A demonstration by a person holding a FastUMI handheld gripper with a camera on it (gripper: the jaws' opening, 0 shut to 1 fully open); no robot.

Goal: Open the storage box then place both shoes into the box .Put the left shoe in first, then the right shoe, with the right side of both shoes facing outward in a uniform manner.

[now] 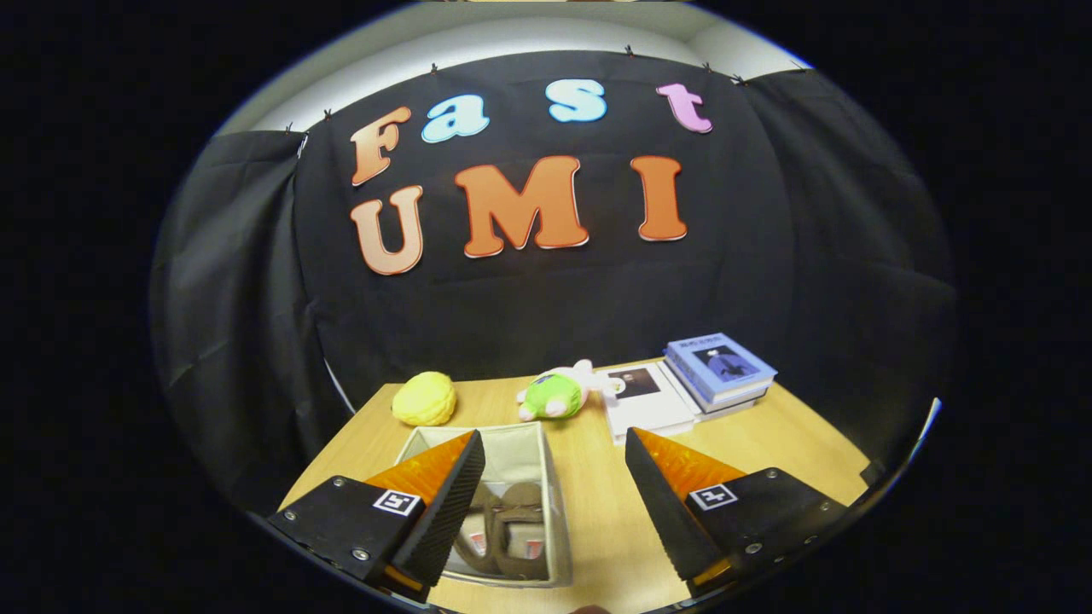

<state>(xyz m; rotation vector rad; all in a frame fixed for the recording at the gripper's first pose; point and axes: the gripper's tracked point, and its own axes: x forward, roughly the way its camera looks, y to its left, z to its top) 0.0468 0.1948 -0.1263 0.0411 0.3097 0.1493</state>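
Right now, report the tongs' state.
Tongs: open, holding nothing, spread above the beige fabric storage box with brown shoes inside.

A staged recording booth rather than a lived-in room: black cloth (546,315) pinned up as walls around a small wooden desk (597,512). Dressed with household props: stacked books (719,368), plush toy (554,394), yellow ball (424,398), fabric storage box (546,460).

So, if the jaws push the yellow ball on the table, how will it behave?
The yellow ball looks round, so a push would probably send it rolling across the table. Its bumpy, yarn-like surface suggests it is soft and light. The gripper is open, well short of it.
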